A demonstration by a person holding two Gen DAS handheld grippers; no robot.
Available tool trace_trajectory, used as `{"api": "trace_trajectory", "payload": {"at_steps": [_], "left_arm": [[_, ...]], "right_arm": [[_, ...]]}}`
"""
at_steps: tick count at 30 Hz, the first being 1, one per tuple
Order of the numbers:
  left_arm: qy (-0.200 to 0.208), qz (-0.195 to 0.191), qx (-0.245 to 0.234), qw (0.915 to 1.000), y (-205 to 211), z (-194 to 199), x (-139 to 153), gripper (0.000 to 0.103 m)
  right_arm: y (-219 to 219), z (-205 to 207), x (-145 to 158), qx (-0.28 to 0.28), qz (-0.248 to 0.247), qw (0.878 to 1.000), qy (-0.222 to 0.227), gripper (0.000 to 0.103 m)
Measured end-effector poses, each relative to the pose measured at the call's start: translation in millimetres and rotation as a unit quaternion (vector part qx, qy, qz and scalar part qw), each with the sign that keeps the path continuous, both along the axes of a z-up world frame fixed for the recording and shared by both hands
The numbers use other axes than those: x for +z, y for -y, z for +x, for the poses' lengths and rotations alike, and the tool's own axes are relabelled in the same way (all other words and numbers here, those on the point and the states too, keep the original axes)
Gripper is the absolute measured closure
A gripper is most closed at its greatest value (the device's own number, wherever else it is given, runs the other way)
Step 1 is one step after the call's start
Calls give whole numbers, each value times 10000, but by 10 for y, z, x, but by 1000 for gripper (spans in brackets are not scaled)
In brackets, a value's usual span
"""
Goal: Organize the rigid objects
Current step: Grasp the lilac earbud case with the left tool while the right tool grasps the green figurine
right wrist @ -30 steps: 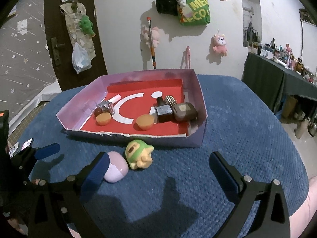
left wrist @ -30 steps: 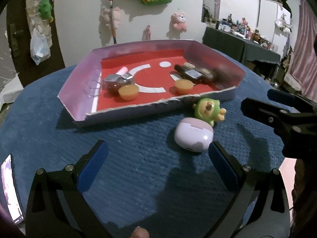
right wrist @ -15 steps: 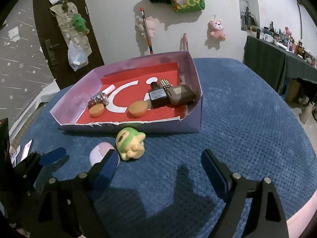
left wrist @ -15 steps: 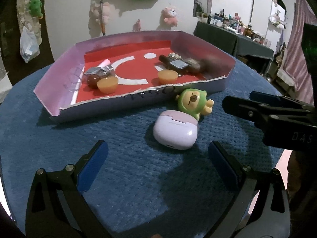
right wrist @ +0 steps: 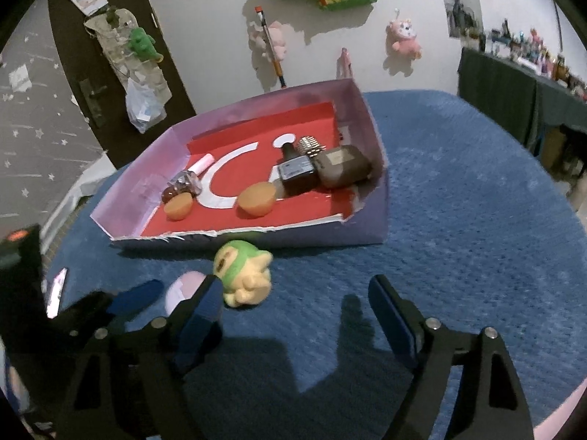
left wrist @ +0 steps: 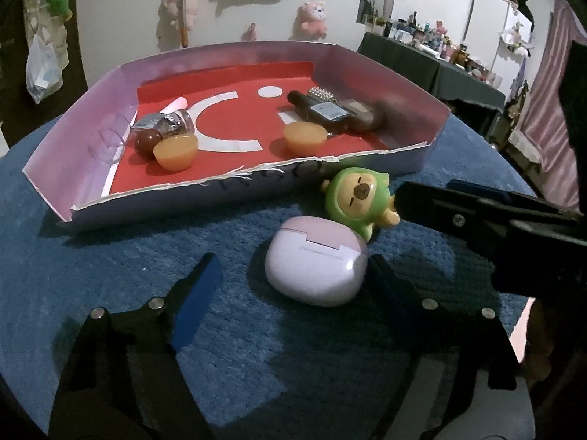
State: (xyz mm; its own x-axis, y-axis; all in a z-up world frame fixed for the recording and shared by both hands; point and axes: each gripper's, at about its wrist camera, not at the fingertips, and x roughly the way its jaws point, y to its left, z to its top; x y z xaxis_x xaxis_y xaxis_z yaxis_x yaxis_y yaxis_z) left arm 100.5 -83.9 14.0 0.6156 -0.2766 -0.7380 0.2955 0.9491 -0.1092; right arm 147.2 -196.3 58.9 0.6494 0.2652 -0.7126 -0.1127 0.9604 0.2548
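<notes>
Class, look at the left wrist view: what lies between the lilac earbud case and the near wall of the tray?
The green-hooded toy figure lies between the lilac earbud case and the tray, toward the right; elsewhere, bare blue cloth.

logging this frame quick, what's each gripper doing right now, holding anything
Left gripper: open, holding nothing, fingers either side of the lilac case.
Right gripper: open, holding nothing.

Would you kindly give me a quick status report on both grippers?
Left gripper open, straddling the lilac case. Right gripper open, empty, beside the green toy. Both items outside the tray; toy touches case.
</notes>
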Motion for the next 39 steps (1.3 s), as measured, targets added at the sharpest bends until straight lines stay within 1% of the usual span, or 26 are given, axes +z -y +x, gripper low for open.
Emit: {"api": "trace_trajectory", "payload": {"at_steps": [2, 7, 8, 9, 11, 12, 14, 16, 17, 20, 22, 27, 35, 39], "left_arm": [[6, -50, -2, 10000, -30, -2, 1, 27], [37, -59, -29, 10000, -53, -15, 5, 31], [43, -69, -47, 10000, -54, -16, 8, 34], [47, -74, -64, 9999, -55, -17, 10, 34], [63, -76, -70, 9999, -70, -18, 13, 38], [70, -83, -85, 9999, -71, -19, 14, 40], [86, -106, -163, 9998, -63, -30, 22, 51], [115, -55, -177, 9998, -46, -40, 25, 51], [137, -22, -186, 9997, -39, -46, 26, 51], [123, -57, -196, 9997, -53, -47, 35, 51], [91, -115, -195, 9997, -84, -50, 44, 51], [138, -120, -71, 9998, -158, -92, 83, 51], [281, -193, 126, 9993, -318, -184, 217, 51], [381, -187, 220, 9989, -392, -220, 308, 51]], "right_arm": [[-24, 50, -12, 52, 134, 9999, -56, 20], [-157, 185, -84, 214, 323, 9990, -232, 27], [-184, 209, -104, 240, 350, 9987, -275, 31], [-211, 231, -123, 270, 374, 9984, -320, 36], [-259, 265, -153, 309, 393, 9981, -354, 37], [-277, 271, -150, 296, 354, 9984, -316, 42], [-283, 298, -167, 323, 427, 9979, -355, 49], [-310, 314, -166, 389, 460, 9975, -370, 57], [-343, 317, -163, 463, 453, 9972, -372, 59], [-408, 297, -141, 503, 255, 9979, -324, 59], [-388, 288, -135, 487, 309, 9978, -337, 60], [-319, 193, -75, 473, 409, 9977, -271, 60], [-333, 29, 104, 558, 458, 9973, -89, 60], [-322, -38, 182, 609, 587, 9964, -41, 60]]}}
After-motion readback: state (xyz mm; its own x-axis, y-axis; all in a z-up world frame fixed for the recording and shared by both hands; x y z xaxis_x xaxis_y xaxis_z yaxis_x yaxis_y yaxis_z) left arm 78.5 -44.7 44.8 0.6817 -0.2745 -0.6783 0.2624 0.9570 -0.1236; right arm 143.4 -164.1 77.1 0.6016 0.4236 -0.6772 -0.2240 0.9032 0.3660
